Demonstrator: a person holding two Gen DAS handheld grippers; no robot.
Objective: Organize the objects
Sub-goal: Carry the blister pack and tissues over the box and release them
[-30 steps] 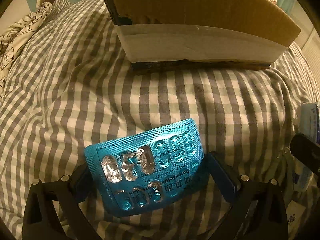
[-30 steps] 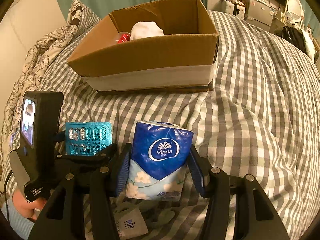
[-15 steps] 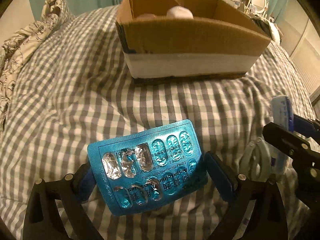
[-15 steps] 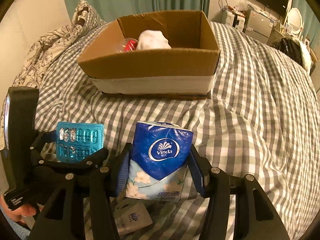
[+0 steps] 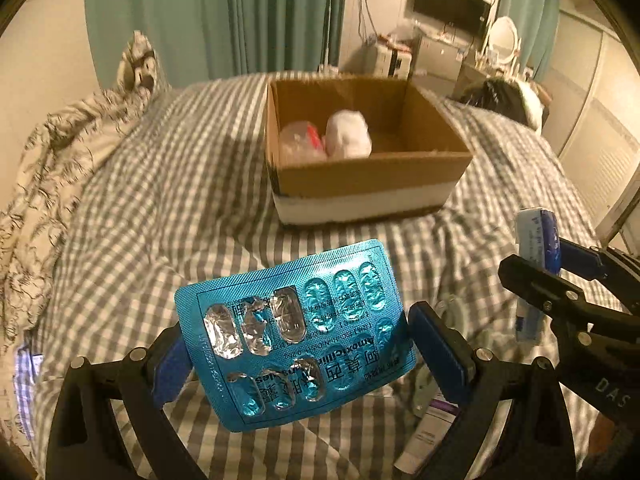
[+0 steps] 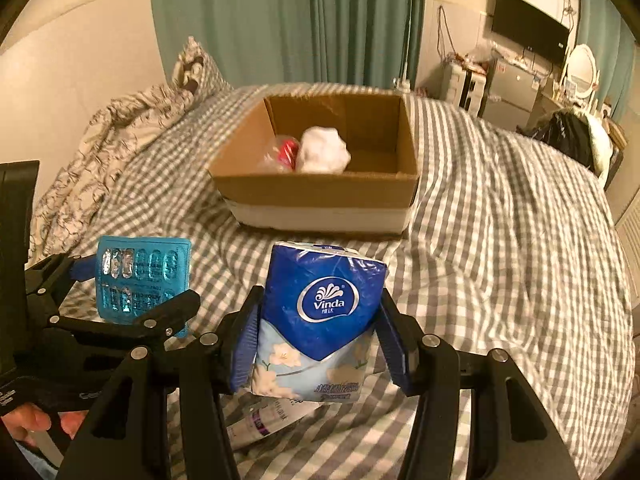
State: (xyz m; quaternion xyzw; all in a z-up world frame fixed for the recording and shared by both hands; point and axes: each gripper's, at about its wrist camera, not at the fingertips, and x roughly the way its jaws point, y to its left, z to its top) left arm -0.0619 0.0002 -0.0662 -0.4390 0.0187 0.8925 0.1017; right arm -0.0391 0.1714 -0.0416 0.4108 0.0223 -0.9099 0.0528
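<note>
My left gripper (image 5: 296, 344) is shut on a blue blister pack of pills (image 5: 296, 332), held above the checked bedspread; the pack also shows in the right wrist view (image 6: 142, 280). My right gripper (image 6: 318, 332) is shut on a blue Vinda tissue pack (image 6: 320, 320), also held above the bed; the tissue pack shows edge-on in the left wrist view (image 5: 536, 248). An open cardboard box (image 5: 360, 176) stands ahead on the bed, also in the right wrist view (image 6: 320, 184). It holds a white crumpled wad (image 6: 324, 156) and a clear wrapper with red (image 6: 282, 152).
A small white and purple tube (image 6: 264, 420) lies on the bedspread below the grippers. A patterned duvet and pillow (image 6: 120, 128) lie at the left. Furniture, a TV (image 6: 528, 30) and green curtains stand beyond the bed.
Both grippers have risen with their objects. The box now looks lower and farther, and I see into it. Both grips are unchanged.
</note>
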